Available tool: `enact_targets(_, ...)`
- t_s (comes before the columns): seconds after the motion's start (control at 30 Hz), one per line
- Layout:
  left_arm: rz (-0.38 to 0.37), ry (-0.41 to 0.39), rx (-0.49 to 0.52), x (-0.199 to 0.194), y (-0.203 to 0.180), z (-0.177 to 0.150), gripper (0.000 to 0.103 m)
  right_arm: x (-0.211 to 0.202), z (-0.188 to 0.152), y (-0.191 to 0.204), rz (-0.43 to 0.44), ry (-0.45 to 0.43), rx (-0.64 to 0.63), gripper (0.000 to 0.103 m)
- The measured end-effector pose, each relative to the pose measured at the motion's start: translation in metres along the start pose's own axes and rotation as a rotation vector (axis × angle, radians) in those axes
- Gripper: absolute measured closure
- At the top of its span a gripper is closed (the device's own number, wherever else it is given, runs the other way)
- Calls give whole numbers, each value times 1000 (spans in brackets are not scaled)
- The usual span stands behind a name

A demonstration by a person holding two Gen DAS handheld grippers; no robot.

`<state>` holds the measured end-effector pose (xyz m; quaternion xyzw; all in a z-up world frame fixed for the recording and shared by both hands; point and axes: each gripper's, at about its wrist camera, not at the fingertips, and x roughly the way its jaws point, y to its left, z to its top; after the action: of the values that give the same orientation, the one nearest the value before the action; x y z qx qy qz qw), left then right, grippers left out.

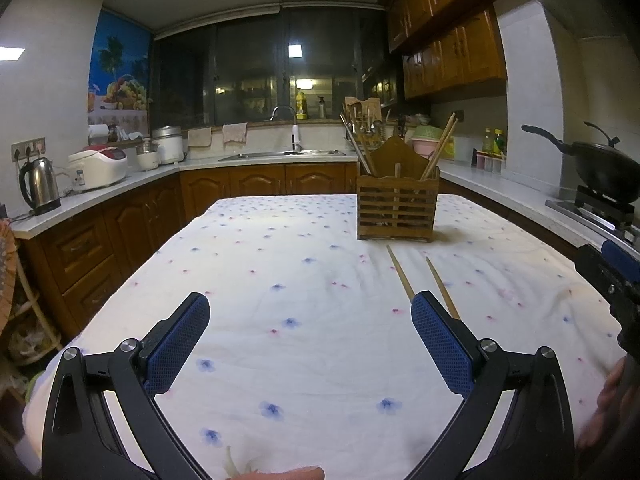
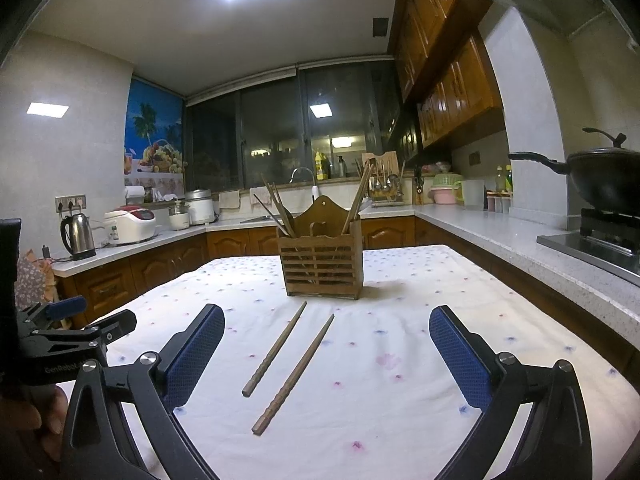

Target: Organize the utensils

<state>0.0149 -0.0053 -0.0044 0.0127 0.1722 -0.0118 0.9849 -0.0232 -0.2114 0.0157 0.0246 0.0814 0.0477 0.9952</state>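
On a floral-clothed worktop (image 2: 420,320), two loose wooden chopsticks (image 2: 288,364) lie side by side just in front of a slatted wooden utensil holder (image 2: 322,262) already bristling with chopsticks. Right gripper (image 2: 326,354) hovers with fingers spread wide, the pair between them, untouched. Left gripper (image 1: 310,340), fingers likewise spread and empty, sits beside it, the chopsticks' tips showing past its right finger (image 1: 440,344).

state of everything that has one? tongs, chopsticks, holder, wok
Left tongs: open, empty, above the cloth.
Right tongs: open, empty.
Two chopsticks: flat on the cloth, apart, tips toward the holder.
Holder: upright, chopsticks leaning in both ends.
Wok: lidded, on the stove.
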Motion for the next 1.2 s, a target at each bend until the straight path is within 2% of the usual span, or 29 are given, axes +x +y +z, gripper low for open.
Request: enact_targets(1.2,0,-2,12,-1,0,0,0,-6,5,19,12,-7,9,0)
